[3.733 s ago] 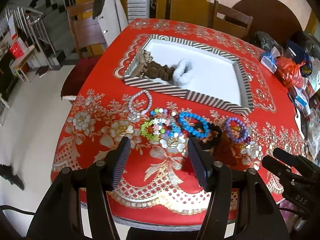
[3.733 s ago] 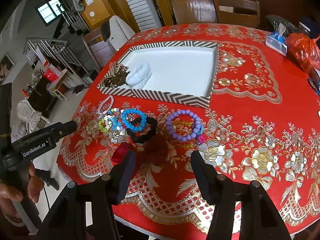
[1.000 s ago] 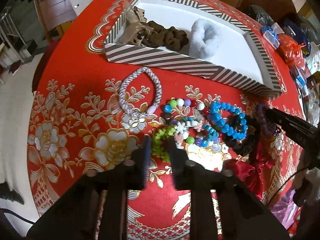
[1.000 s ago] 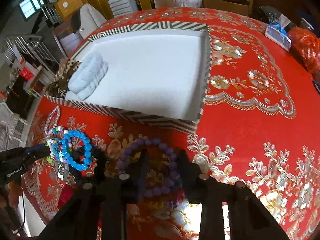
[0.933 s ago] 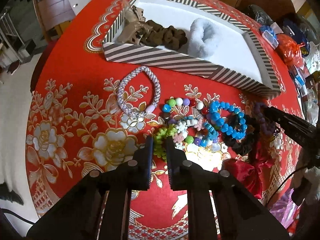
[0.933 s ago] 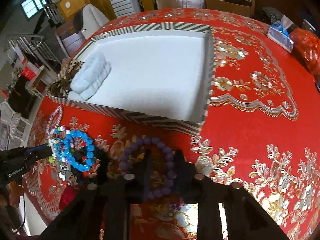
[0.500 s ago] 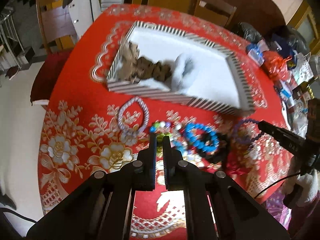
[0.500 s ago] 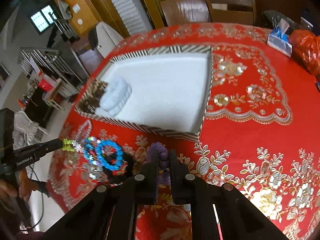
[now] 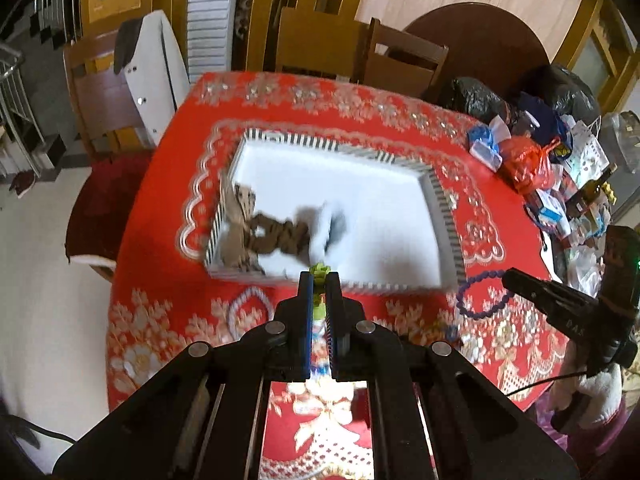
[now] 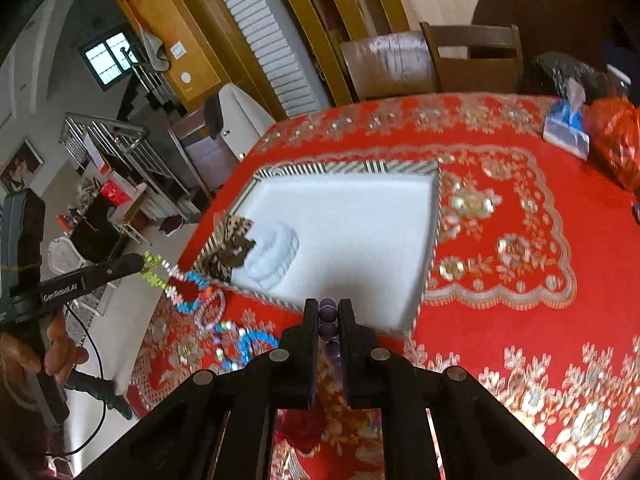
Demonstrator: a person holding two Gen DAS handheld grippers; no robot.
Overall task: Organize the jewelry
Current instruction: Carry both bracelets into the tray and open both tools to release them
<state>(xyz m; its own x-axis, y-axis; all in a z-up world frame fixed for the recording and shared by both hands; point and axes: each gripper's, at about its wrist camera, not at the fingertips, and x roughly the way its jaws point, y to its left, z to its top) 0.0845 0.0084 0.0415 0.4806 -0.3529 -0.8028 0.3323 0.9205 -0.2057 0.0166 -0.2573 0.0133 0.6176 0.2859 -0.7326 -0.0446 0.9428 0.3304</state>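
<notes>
Striped tray (image 9: pixel 447 227) on red table (image 9: pixel 400 128): brown scrunchies (image 9: pixel 280 236), white scrunchie (image 10: pixel 276 256) at left end. Left gripper (image 9: pixel 319 280) clamps green bracelet (image 9: pixel 320 269); right gripper (image 10: pixel 328 312) clamps purple bracelet (image 10: pixel 328 322).

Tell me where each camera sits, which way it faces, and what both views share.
Left wrist: mounted on the left gripper, facing along its fingers at the striped tray; a green bead bracelet is pinched; the right gripper shows at right.
Right wrist: mounted on the right gripper, facing the same tray; a purple bead bracelet is pinched; the left gripper and hand show at left.
Shared: tray, red tablecloth, both bracelets.
</notes>
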